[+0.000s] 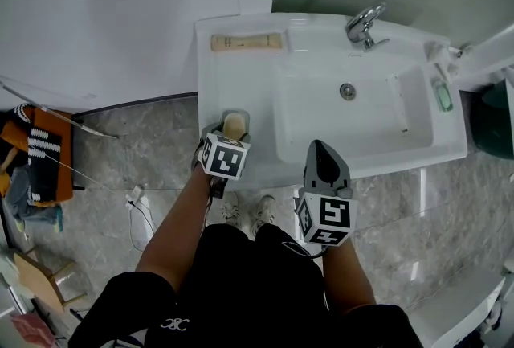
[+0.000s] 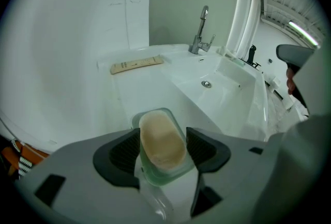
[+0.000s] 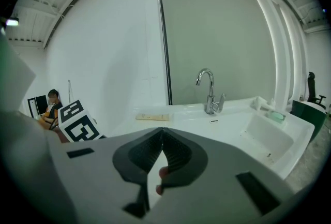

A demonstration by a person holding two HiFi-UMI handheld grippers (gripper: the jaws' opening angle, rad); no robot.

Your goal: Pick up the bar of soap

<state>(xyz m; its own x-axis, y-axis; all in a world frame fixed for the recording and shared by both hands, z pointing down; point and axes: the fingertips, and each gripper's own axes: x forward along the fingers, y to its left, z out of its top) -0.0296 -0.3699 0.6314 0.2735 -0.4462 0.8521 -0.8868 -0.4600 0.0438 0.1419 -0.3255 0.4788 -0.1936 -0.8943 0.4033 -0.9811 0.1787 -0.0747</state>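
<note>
The bar of soap (image 1: 234, 126) is a beige oval lying in a pale green dish (image 2: 150, 116) on the sink's front left ledge (image 1: 210, 93). My left gripper (image 1: 234, 115) points steeply down over it. In the left gripper view the soap (image 2: 161, 140) and its dish sit between the two dark pads (image 2: 120, 151), which stand wide at the dish's sides without clearly pressing on it. My right gripper (image 1: 319, 147) hovers at the sink's front edge, to the right of the left one. Its jaws (image 3: 162, 132) are shut, tip against tip, with nothing held.
The white basin with its drain (image 1: 347, 91) lies to the right of the soap, and the chrome tap (image 1: 363, 23) stands behind it. A flat beige pack (image 1: 246, 42) rests on the back left ledge. A second green dish (image 1: 443, 96) sits at the far right rim. Bags and cables (image 1: 32, 157) lie on the floor at left.
</note>
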